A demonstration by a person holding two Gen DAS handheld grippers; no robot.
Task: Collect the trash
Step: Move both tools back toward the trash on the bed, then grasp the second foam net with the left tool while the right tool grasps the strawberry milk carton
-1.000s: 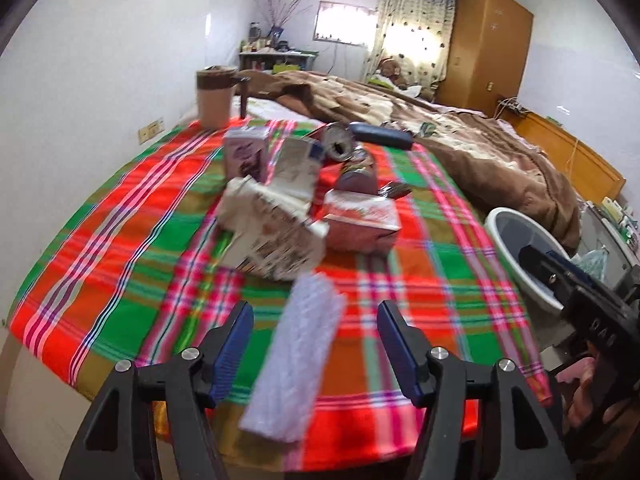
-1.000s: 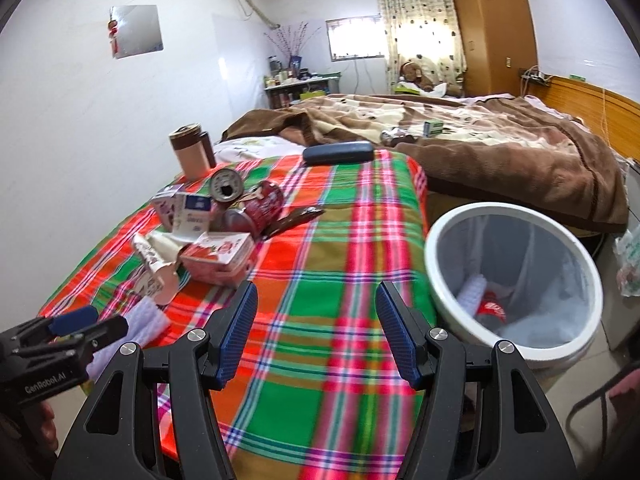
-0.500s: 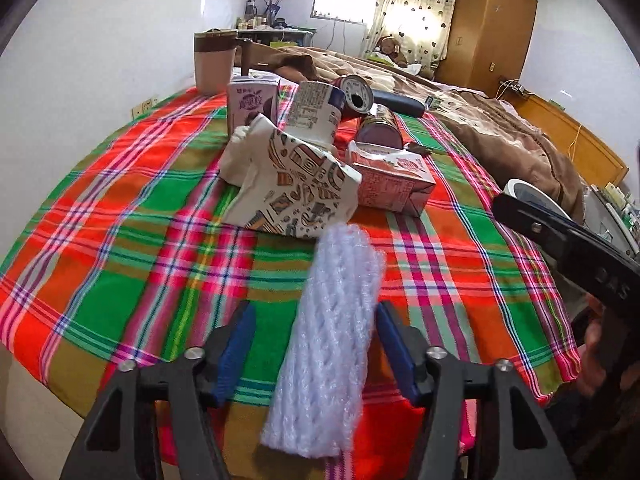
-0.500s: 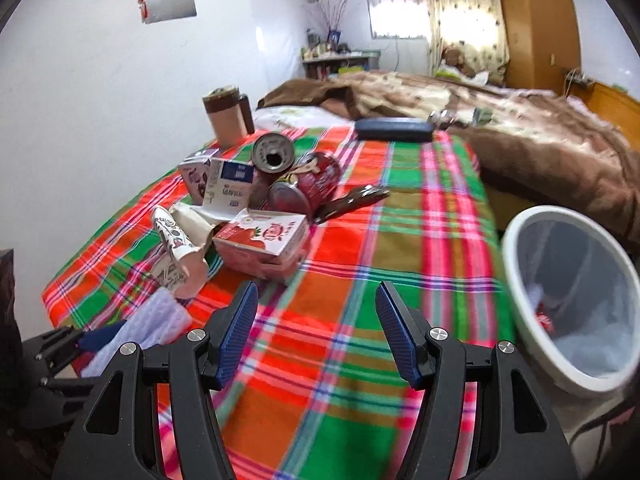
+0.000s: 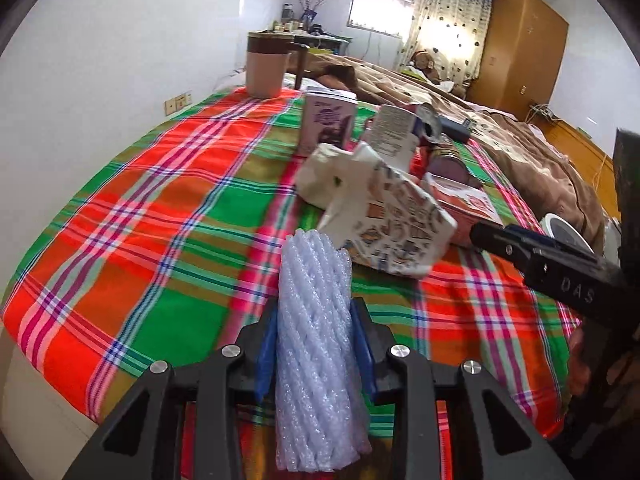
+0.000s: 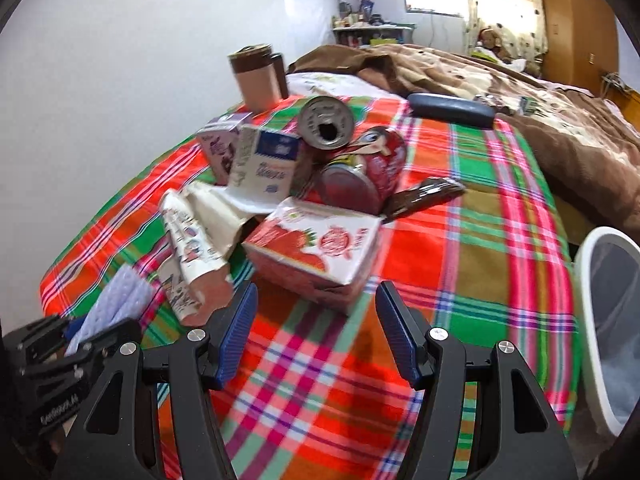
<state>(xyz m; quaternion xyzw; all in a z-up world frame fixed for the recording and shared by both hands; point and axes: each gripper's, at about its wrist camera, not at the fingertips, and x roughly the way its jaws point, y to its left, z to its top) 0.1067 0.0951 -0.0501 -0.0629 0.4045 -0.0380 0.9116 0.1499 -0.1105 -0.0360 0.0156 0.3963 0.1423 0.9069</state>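
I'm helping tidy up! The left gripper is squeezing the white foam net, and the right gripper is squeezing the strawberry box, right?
Not quite. The right gripper is open and holds nothing; the strawberry box lies on the tablecloth just ahead of it, as the right wrist view shows. The left gripper does squeeze the white foam net.

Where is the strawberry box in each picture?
Left wrist view: the strawberry box sits right of centre, partly hidden behind the crumpled patterned carton.
Right wrist view: the strawberry box is in the middle, just ahead of the open right gripper.
Shared landmark: the brown-lidded cup.
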